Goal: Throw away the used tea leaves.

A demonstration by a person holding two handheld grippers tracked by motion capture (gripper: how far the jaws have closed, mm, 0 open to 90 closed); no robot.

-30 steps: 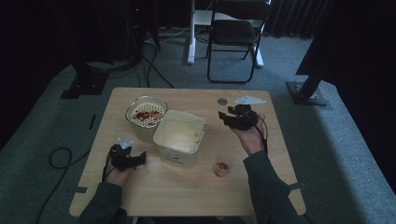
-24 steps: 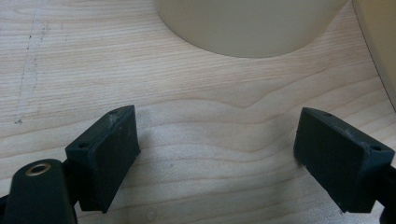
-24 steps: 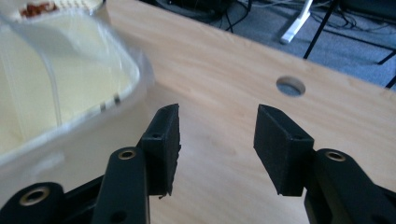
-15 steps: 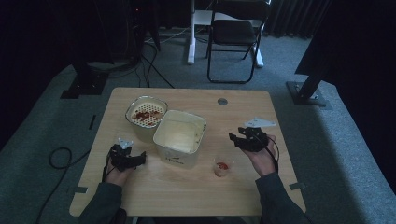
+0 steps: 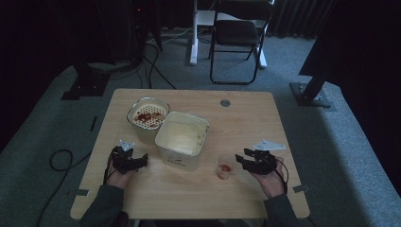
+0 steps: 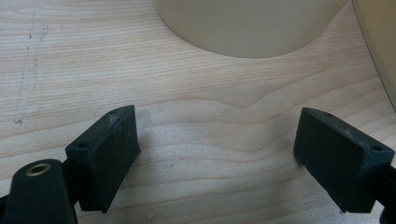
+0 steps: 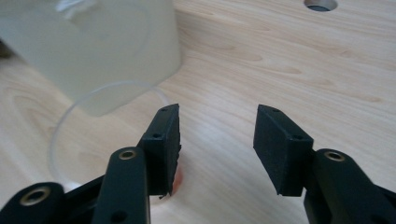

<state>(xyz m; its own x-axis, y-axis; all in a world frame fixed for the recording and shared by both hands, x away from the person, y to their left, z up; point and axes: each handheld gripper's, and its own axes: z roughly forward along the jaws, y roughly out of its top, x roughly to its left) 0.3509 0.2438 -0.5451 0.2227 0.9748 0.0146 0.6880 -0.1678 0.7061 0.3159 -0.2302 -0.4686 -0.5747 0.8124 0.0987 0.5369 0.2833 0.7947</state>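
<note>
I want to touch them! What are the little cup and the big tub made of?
The cup looks like thin clear plastic: the table's wood grain shows through its wall, and something red sits at the bottom. The tub looks like cream plastic, smooth, slightly milky and dull; I can't be sure.

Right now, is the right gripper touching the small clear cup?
Cannot tell. In the right gripper view one finger overlaps the small clear cup, with no plain gap or contact. In the high view the right gripper sits close beside it.
</note>
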